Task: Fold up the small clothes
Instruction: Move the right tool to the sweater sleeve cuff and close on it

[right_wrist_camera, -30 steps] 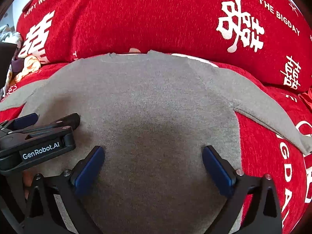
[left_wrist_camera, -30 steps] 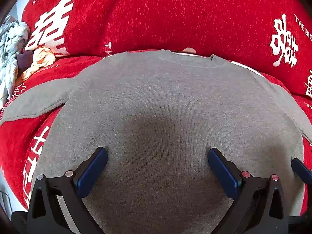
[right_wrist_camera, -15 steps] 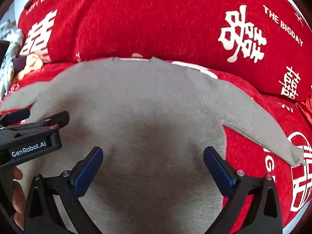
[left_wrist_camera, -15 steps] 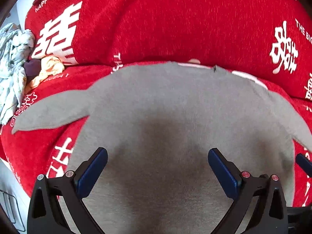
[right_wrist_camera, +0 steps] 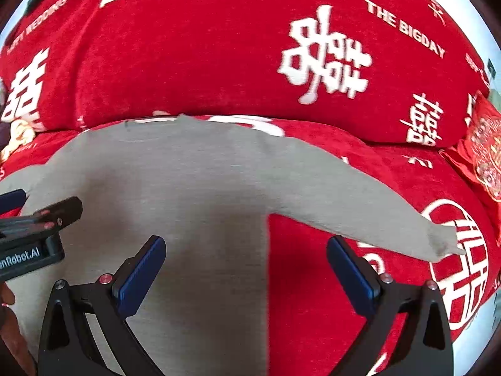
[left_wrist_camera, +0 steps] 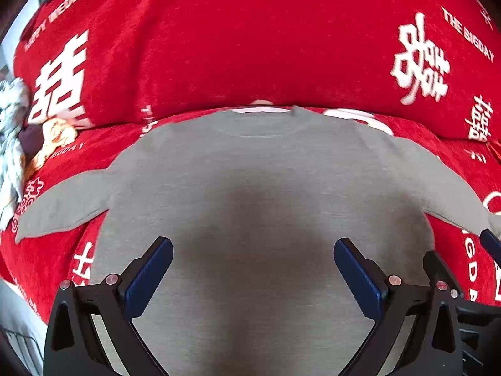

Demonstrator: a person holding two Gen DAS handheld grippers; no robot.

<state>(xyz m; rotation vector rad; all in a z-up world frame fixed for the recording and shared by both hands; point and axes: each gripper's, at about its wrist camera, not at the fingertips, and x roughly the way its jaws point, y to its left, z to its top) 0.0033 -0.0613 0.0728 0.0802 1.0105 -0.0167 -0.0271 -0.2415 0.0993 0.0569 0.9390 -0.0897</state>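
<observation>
- Left wrist view: the left gripper (left_wrist_camera: 253, 271) is hovering low over the grey sweater (left_wrist_camera: 266, 188), pointing toward its neckline, with its blue-padded fingers (left_wrist_camera: 147, 277) spread wide and grasping nothing.
- The sweater is lying flat on the red sofa cover (left_wrist_camera: 250, 37) with its collar toward the backrest and both sleeves spread outward; the left sleeve (left_wrist_camera: 62, 210) is reaching toward a pile of crumpled clothes (left_wrist_camera: 18, 144) at the far left edge.
- At the right edge, a blue finger tip of the right gripper (left_wrist_camera: 491, 246) is showing beside the sweater's right sleeve.
- Right wrist view: the right gripper (right_wrist_camera: 245, 268) is hanging over the sweater's right side edge, fingers (right_wrist_camera: 352, 277) released and wide apart, one over grey knit, the other over red cover.
- The right sleeve (right_wrist_camera: 360, 206) is stretching diagonally out across the cover, its cuff resting on a white circular print.
- The left gripper's body is sitting at the left, with part of a hand (right_wrist_camera: 7, 310) holding it from below.
- A red embroidered cushion (right_wrist_camera: 483, 144) is lying at the far right.
</observation>
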